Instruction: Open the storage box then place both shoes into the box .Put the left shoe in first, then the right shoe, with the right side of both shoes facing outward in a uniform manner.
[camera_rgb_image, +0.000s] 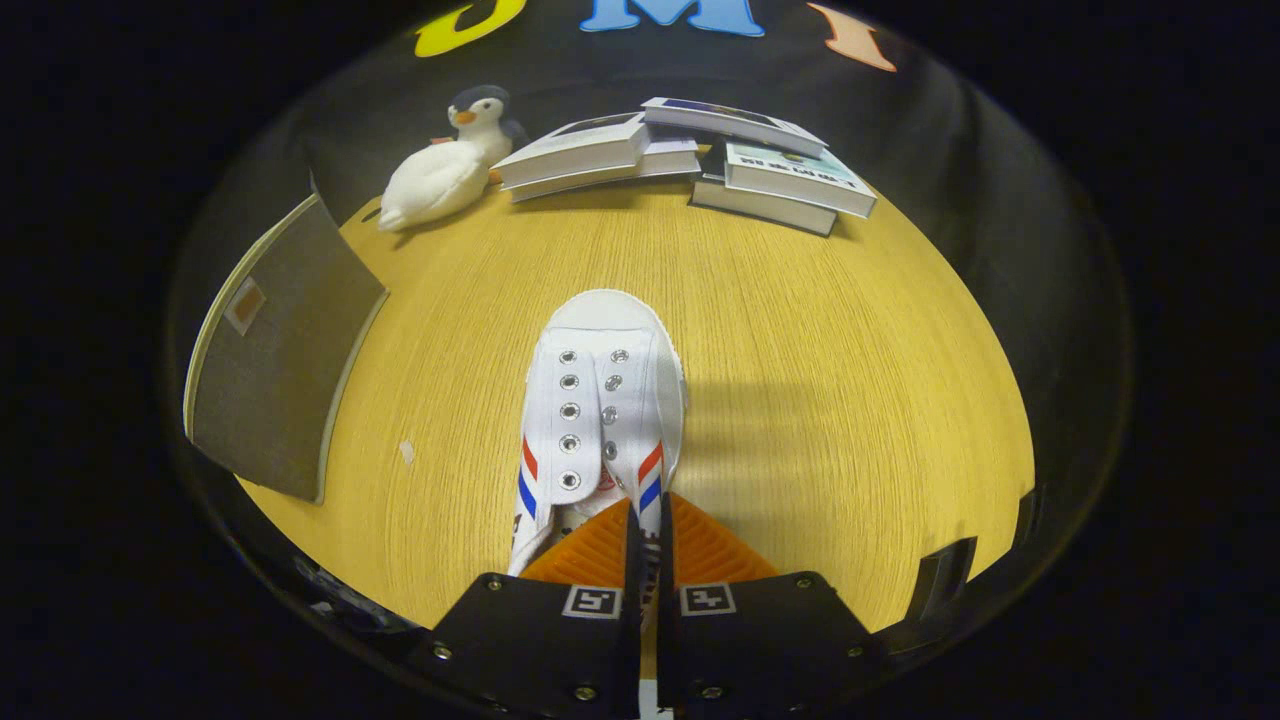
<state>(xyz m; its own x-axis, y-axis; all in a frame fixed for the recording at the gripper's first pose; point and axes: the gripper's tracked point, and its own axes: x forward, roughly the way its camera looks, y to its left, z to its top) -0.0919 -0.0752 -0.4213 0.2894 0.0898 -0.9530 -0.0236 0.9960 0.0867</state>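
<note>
Fingers (647, 540) pinched nearly closed on the shoe (600, 400) collar, toe pointing away toward the books (690, 160), ready for lifting.

- A plush penguin (445, 165) lies at the wooden table's (850, 400) far edge.
- Beside it, stacked books (690, 160).
- A grey board (275, 360) leans at the table's side.

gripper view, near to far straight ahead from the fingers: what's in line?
gripper shut on the shoe's side wall → white shoe, toe pointing away → bare wooden table → stacked books → black cloth wall
</note>
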